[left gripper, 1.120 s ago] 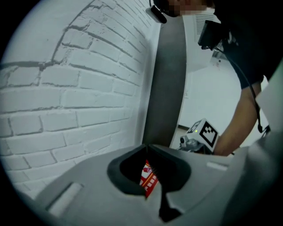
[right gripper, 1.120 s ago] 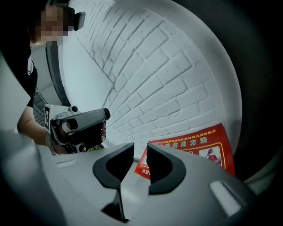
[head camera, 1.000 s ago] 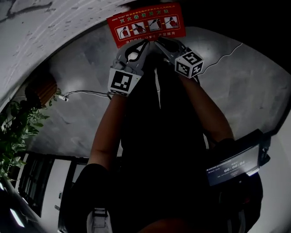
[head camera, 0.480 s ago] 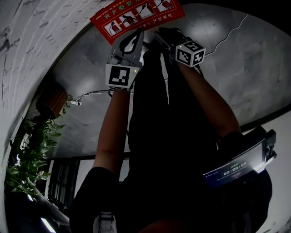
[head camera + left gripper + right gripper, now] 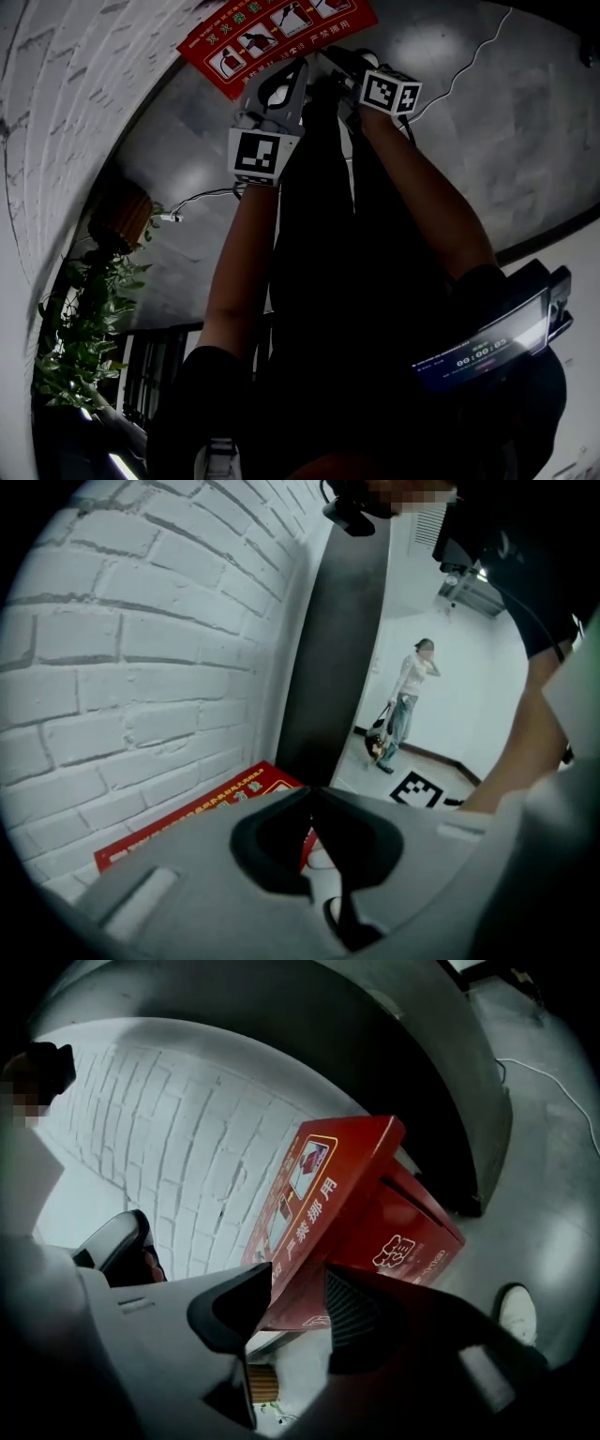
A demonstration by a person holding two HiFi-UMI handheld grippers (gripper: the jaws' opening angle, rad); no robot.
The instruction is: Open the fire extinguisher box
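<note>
Step in hand: raising the lid of the red extinguisher box.

Right gripper (image 5: 298, 1281): jaws are opening and stand wide. The lower edge of the lid (image 5: 323, 1180) is between them, with both pads apparently clear of it, so nothing is gripped.
Left gripper (image 5: 311, 794): jaws are together with the tips meeting and nothing between them. The lid lies just beyond and below the tips.

The lid is tilted up off the box body (image 5: 417, 1232). The body sits just ahead of the right gripper, beyond the lid, near the brick wall (image 5: 141, 658).

To do it well (judgement): with the right jaws letting go, the lid needs other support. Check that it leans back past upright toward the wall before drawing the right gripper away, or it may drop shut. The closed left gripper could serve as a pusher under the lid's edge.

Views compared:
- Only the right gripper view shows the box body and the lid's edge between the jaws.
- The left gripper view shows the lid's printed face by the wall and a person (image 5: 410, 700) well beyond. It does not show the body.
- The head view shows both grippers side by side at the lid's near edge, with a plant (image 5: 84, 319) and a cable (image 5: 202, 197) out past the left gripper. The jaw gaps cannot be made out there.
</note>
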